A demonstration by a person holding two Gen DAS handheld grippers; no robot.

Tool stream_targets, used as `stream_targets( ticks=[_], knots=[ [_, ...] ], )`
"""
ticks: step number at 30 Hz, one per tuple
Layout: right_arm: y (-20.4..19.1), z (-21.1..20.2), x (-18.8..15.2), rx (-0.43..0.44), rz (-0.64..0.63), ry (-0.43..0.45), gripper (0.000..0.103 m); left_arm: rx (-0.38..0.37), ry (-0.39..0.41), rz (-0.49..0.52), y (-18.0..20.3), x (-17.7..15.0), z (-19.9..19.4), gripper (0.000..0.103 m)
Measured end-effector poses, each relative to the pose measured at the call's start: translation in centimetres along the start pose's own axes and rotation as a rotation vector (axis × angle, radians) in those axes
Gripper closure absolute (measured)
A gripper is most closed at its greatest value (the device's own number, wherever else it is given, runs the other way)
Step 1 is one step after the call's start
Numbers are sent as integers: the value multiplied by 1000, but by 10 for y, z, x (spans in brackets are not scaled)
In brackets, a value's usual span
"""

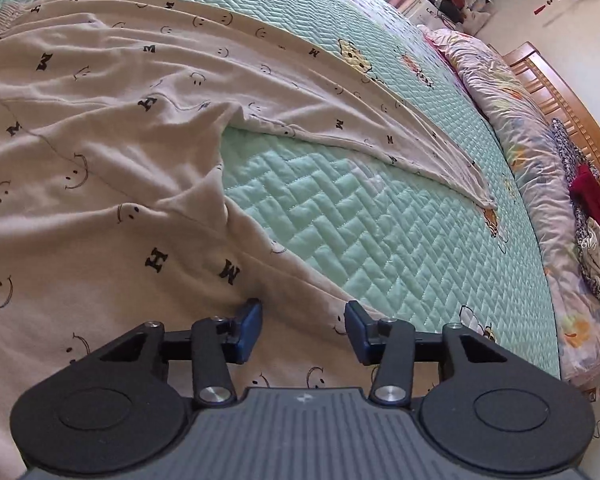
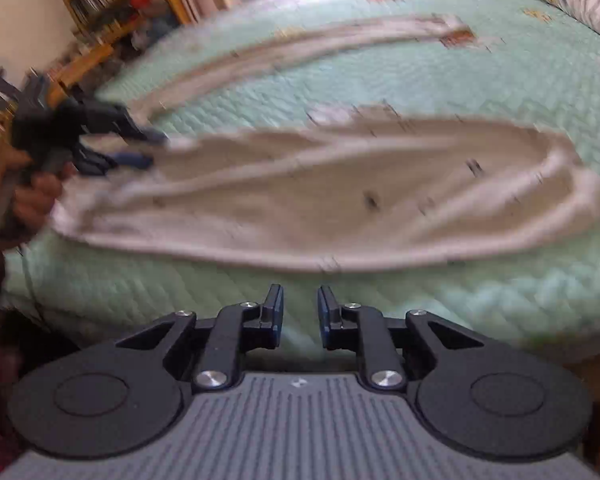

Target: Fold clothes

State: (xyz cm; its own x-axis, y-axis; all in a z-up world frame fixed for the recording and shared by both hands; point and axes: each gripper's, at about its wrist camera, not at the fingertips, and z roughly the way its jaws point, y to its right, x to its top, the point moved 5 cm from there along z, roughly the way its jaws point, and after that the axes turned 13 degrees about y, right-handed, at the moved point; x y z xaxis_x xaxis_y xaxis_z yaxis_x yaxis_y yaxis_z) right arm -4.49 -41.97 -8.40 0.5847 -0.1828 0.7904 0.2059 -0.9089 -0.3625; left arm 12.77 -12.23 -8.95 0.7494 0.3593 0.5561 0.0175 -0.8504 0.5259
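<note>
Left hand-held gripper (image 1: 303, 330) open over beige trousers (image 1: 100, 152), right hand-held gripper (image 2: 300, 314) open, empty, legs lengthwise across green quilt (image 1: 340, 208)

Left gripper (image 1: 303, 330) open over beige smiley-print garment (image 1: 100, 140), green quilted bedspread (image 1: 340, 208)

Cream smiley-print garment (image 1: 100, 128), rumpled, on bed

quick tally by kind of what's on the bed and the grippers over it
beige printed garment: 1
green quilted bedspread: 1
floral duvet: 1
dark red cloth: 1
grippers: 2, left gripper and right gripper
total: 6
</note>
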Motion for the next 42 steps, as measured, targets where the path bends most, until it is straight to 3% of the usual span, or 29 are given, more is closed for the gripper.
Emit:
stream_targets(
  ticks=[4,5,7,10,14,16,19,21,26,30,32,35,40,42],
  knots=[
    [-36,39,24,140,-25,81,73,-12,6,-21,-2,0,1,51],
    [-40,52,21,145,-36,64,71,-19,5,-31,-4,0,1,51],
    [-44,77,-2,101,-45,-73,71,-41,2,-52,-9,1,1,52],
    [-52,68,-12,102,-123,-61,71,-71,1,-73,-15,0,-3,55],
    [-49,62,4,152,-55,-91,71,-112,37,-26,-14,-1,-29,52],
    [-51,68,20,188,-36,-49,71,-127,67,14,-16,2,-45,49],
    [-59,88,50,206,-57,29,71,-39,141,52,-31,15,-63,39],
    [-68,112,70,195,-97,69,71,43,148,60,-43,25,-62,39],
    [-107,193,114,112,-258,123,68,167,109,41,-65,36,-51,39],
    [-131,256,144,134,-295,161,58,217,87,99,-65,33,-44,39],
    [-132,286,145,100,-314,131,57,243,84,133,-61,30,-40,39],
    [-117,324,125,41,-337,-13,57,268,79,180,-56,26,-36,37],
    [-103,295,121,78,-300,-20,57,271,67,202,-53,25,-34,30],
    [-105,288,130,110,-272,18,57,275,63,207,-51,25,-32,27]
  ],
)
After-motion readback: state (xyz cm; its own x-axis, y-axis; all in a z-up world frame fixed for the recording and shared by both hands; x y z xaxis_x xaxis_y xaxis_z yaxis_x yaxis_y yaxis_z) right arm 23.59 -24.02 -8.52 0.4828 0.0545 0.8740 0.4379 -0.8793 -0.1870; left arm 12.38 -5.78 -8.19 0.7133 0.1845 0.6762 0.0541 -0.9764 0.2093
